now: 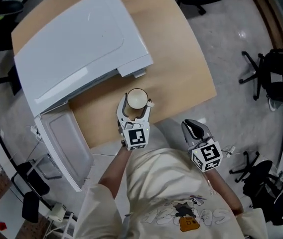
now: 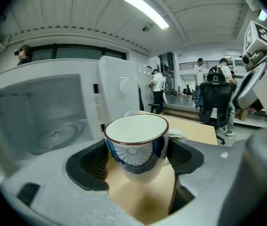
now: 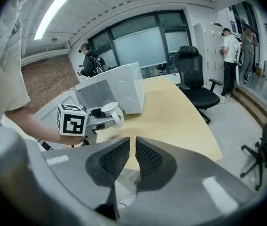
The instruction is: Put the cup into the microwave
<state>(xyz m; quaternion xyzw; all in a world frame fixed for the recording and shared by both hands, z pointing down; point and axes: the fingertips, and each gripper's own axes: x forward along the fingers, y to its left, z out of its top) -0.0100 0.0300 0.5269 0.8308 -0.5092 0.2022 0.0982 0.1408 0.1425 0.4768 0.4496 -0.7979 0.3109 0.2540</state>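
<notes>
A white cup (image 1: pixel 137 99) with a brown rim and a blue fan pattern hangs just above the wooden table, right of the microwave's open front. My left gripper (image 1: pixel 135 106) is shut on the cup (image 2: pixel 136 140), one pad on each side, and its handle points away from the microwave. The white microwave (image 1: pixel 76 49) stands at the table's left with its door (image 1: pixel 69 143) swung open; the cavity and turntable (image 2: pixel 44 121) show. My right gripper (image 1: pixel 194 128) hovers off the table's front edge, jaws nearly together with nothing between them (image 3: pixel 133 157). From there the cup (image 3: pixel 110 111) shows too.
The wooden table (image 1: pixel 181 68) is bare to the right of the cup. Black office chairs (image 1: pixel 276 78) stand on the floor at the right, one near the table's far side (image 3: pixel 194 74). Several people stand in the background.
</notes>
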